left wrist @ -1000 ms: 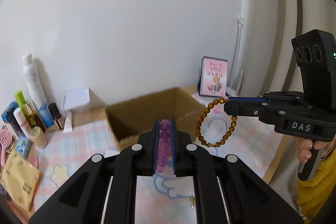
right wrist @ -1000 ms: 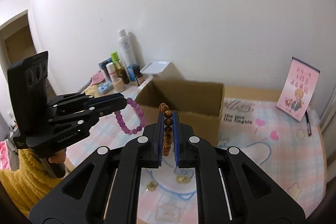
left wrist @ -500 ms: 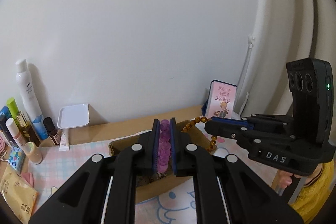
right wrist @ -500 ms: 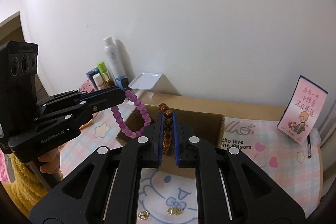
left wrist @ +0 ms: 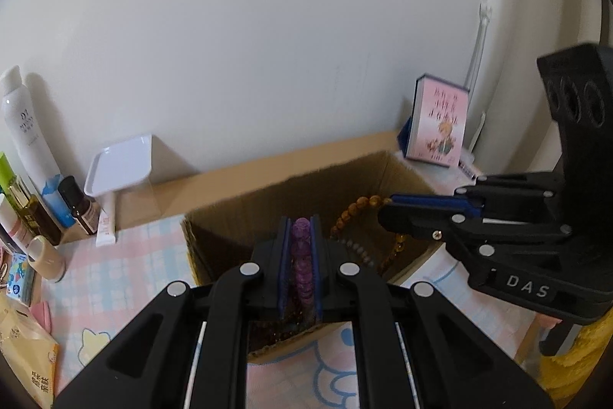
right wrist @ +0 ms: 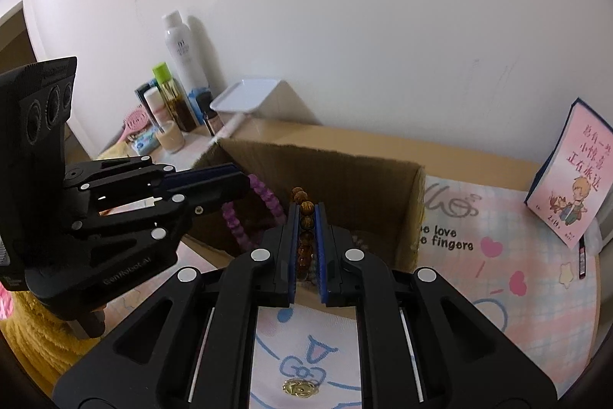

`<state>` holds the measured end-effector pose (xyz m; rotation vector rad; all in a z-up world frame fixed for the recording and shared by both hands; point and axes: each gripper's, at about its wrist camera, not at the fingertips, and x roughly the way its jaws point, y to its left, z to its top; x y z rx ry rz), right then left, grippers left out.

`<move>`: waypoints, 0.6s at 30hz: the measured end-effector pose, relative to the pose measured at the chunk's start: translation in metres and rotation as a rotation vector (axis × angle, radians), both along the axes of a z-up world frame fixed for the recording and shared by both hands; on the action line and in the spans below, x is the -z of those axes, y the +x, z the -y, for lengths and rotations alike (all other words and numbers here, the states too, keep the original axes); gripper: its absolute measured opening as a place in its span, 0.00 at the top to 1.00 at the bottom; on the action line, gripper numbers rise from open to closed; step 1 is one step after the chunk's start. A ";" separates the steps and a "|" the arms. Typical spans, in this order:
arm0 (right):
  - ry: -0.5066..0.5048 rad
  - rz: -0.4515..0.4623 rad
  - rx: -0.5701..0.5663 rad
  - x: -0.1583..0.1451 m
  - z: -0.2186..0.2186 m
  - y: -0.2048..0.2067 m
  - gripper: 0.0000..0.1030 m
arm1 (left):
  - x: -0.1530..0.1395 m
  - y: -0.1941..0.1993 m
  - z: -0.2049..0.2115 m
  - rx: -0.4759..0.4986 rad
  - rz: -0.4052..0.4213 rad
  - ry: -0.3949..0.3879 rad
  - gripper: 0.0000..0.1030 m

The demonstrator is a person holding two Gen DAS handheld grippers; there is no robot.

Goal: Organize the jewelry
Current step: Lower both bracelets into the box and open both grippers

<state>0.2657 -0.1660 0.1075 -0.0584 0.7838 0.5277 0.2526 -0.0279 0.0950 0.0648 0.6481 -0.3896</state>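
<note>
My left gripper (left wrist: 300,223) is shut on a purple bead bracelet (left wrist: 300,255), held over the near wall of an open cardboard box (left wrist: 237,217). From the right wrist view the same bracelet (right wrist: 264,196) hangs as a loop from the left gripper (right wrist: 245,184) above the box (right wrist: 383,186). My right gripper (right wrist: 306,209) is shut on an amber bead bracelet (right wrist: 304,217); in the left wrist view it (left wrist: 383,213) holds that bracelet (left wrist: 356,207) dangling inside the box opening. Pale grey beads (left wrist: 358,248) lie in the box.
Bottles (right wrist: 180,56), a white tray (right wrist: 245,94) and a pink book (right wrist: 574,175) line the wall. A gold trinket (right wrist: 300,388) lies on the pastel mat (right wrist: 479,294) near me. A pink brush (right wrist: 134,121) and packets sit at the left. A yellow sleeve (left wrist: 574,363) shows.
Both grippers have moved forward and down toward the box, each keeping its bracelet. The bracelets hung in front of the box before; now they hang over its opening.
</note>
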 end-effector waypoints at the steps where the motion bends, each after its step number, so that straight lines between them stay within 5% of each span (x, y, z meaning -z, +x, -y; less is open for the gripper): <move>1: -0.002 -0.004 0.000 0.003 0.000 0.001 0.93 | 0.002 0.001 0.001 -0.001 -0.003 0.005 0.91; 14: -0.029 -0.012 0.013 0.014 0.002 0.000 0.91 | 0.016 0.004 -0.002 -0.022 -0.039 0.032 0.90; 18: -0.007 0.003 0.004 0.008 0.005 -0.007 0.88 | 0.012 -0.003 -0.004 -0.044 -0.009 0.026 0.65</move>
